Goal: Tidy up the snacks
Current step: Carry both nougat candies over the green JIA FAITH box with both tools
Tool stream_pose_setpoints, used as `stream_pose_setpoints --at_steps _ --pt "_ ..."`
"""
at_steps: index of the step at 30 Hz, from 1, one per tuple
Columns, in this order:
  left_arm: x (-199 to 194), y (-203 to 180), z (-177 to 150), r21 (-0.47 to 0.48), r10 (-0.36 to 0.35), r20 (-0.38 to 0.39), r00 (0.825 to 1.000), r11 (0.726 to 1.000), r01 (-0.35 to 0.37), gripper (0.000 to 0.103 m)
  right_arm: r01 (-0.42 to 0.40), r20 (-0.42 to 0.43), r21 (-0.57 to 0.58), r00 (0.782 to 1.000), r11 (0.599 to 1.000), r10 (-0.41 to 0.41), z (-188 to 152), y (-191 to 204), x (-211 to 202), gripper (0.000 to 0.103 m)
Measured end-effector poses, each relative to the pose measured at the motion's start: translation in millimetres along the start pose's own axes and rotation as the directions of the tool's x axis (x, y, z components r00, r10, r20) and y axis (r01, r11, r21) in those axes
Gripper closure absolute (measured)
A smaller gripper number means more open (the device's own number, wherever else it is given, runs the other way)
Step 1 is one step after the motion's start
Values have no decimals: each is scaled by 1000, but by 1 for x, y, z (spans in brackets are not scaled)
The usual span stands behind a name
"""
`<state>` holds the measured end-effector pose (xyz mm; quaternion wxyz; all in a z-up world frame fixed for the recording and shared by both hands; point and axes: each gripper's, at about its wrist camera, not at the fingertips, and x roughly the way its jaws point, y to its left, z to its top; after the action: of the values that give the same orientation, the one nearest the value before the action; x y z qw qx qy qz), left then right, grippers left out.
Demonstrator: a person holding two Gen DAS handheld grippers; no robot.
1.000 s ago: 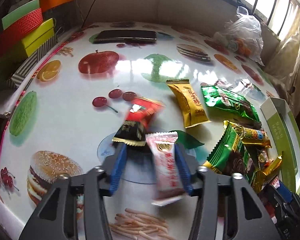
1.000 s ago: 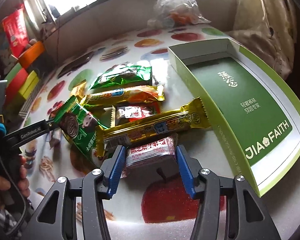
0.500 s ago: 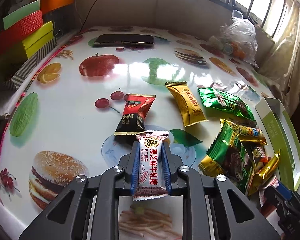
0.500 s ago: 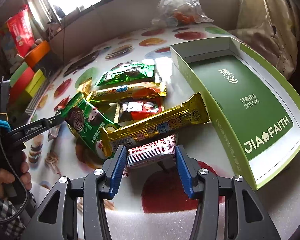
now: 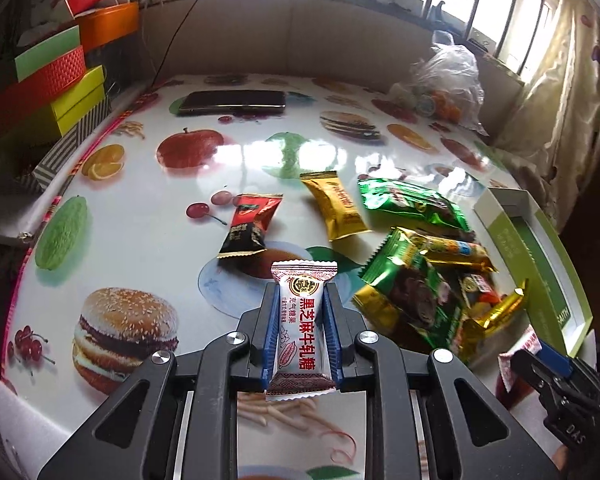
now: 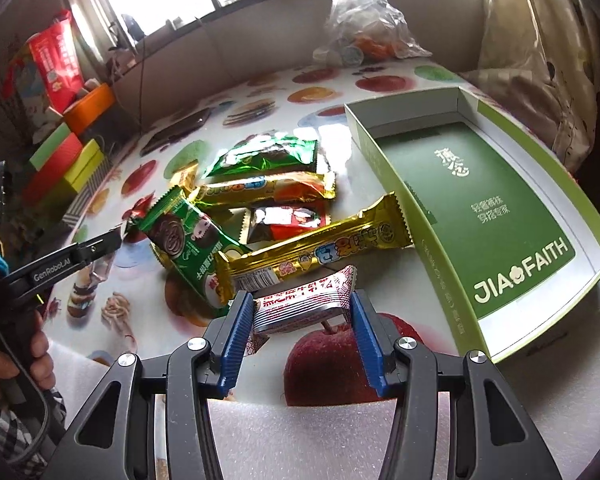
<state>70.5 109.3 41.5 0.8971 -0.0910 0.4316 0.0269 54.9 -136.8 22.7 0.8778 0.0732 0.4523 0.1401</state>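
Note:
My left gripper [image 5: 302, 300] is shut on a white sesame nougat candy [image 5: 302, 328] and holds it above the table. My right gripper [image 6: 300, 312] is open around a red-and-white candy [image 6: 304, 308] that lies on the table under a long gold bar [image 6: 316, 248]. A pile of snacks lies left of the green box [image 6: 496, 216]: a green chocolate pack [image 6: 188, 240], a green foil pack [image 6: 268, 154], a gold-orange bar [image 6: 268, 188]. A red-black candy [image 5: 250, 228] and a gold packet [image 5: 336, 208] lie apart in the left wrist view.
The open green box also shows at the right edge in the left wrist view [image 5: 540, 264]. A phone [image 5: 232, 102] and a plastic bag [image 5: 448, 84] sit at the far side. Coloured boxes [image 5: 48, 88] are stacked at the left. The table has a fruit-print cloth.
My left gripper closed on the white candy and lifted it off the table. My right gripper stayed open around the red-and-white candy and moved slightly.

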Motion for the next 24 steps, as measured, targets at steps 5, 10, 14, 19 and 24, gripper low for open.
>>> stream_pose_setpoints --at_steps 5,10,14,19,24 --pt "-14 -8 -2 10 -19 18 1000 1000 19 81 -11 20 -18 1000 1000 11 1 4 -9 54" --pt "-27 -22 -2 49 -31 39 999 998 29 81 -13 43 -28 999 1000 14 4 7 -18 54" --pt "-33 -31 1 68 -42 46 998 997 39 81 -13 59 -32 998 999 15 7 8 -25 54" --pt "-39 -42 2 86 -57 49 997 995 52 81 -4 80 -33 997 999 7 12 4 -35 54" --pt "-42 -56 4 109 -73 53 996 992 67 81 11 101 -27 995 1000 -8 18 -2 -42 54"
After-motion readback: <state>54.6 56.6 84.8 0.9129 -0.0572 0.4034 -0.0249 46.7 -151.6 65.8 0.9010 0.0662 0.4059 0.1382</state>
